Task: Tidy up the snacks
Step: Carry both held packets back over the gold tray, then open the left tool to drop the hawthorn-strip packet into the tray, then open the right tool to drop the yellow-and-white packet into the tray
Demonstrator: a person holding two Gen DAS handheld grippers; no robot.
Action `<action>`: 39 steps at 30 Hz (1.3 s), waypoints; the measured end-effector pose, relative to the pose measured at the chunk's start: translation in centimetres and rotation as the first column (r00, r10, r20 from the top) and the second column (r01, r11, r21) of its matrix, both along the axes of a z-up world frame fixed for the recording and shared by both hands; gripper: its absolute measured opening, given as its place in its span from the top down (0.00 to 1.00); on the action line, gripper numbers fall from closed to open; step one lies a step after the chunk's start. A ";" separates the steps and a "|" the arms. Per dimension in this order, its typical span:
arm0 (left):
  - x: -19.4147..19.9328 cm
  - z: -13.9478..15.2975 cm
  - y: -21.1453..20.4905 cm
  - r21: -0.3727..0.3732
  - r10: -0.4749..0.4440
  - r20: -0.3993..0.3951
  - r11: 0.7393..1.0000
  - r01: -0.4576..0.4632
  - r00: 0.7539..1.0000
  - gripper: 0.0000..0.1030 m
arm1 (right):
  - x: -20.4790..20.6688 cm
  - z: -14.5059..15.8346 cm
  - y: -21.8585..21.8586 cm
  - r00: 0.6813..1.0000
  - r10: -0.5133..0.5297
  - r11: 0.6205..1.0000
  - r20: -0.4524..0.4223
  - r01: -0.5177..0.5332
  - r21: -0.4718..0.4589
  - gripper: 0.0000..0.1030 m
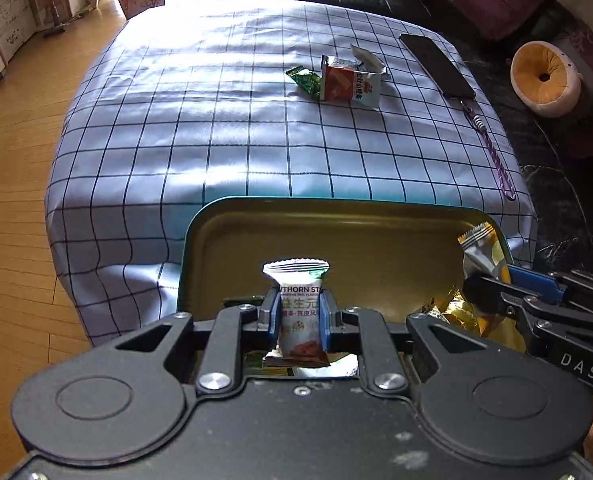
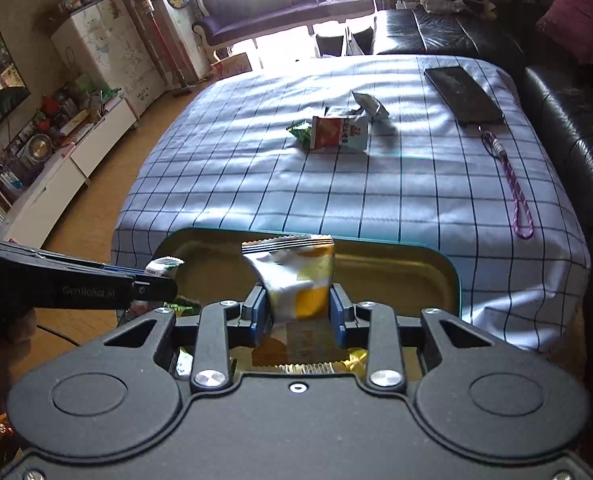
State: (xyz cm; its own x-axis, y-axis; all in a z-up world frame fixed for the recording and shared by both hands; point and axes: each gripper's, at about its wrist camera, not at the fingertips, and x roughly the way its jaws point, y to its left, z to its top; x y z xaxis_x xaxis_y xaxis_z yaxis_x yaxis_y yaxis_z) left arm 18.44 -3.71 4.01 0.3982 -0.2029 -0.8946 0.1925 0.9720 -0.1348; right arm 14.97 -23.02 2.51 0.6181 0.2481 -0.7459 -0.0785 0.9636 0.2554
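Two grippers: each holds one snack packet over the tin at the bottom of its own frame
Left gripper (image 1: 299,312): jaws clenched on a white hawthorn snack packet (image 1: 298,308), held upright at lower centre of the left view
Right gripper (image 2: 299,308): jaws grasping a silver and yellow snack packet (image 2: 296,276), its crimped top tilted left, lower centre of the right view
Tin (image 1: 376,240): teal rim, gold inside, on the near edge of the table; gold wrappers (image 1: 456,312) lie at its lower right, blurred, perhaps several
Checked tablecloth (image 1: 216,120): covers the table across the middle of both frames
Red and white packet (image 1: 348,84): torn open, upper right of centre, touching a green packet (image 1: 306,82) on its left
Phone (image 1: 436,66): dark, upper right, with a purple strap (image 1: 492,152) trailing toward the cloth's edge
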 end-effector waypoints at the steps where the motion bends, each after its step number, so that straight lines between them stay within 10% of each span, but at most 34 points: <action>1: -0.2 -0.2 0.0 0.000 0.002 0.000 1.000 -0.002 1.000 0.83 | -0.1 -0.3 -0.1 1.000 -0.007 1.000 -0.011 0.007 0.006 0.60; 39: -0.3 -2.0 -2.5 0.059 0.039 0.019 0.997 -0.040 0.999 0.79 | -0.6 -0.7 0.3 0.998 -0.055 0.994 0.020 0.057 -0.094 0.57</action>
State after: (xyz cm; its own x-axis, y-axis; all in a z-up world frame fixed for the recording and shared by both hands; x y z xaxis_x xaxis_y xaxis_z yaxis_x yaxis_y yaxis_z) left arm 18.14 -6.23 2.03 0.4207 -0.1333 -0.8974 0.1560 0.9850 -0.0732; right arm 14.39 -22.72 1.79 0.6420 0.1414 -0.7536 -0.0276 0.9865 0.1616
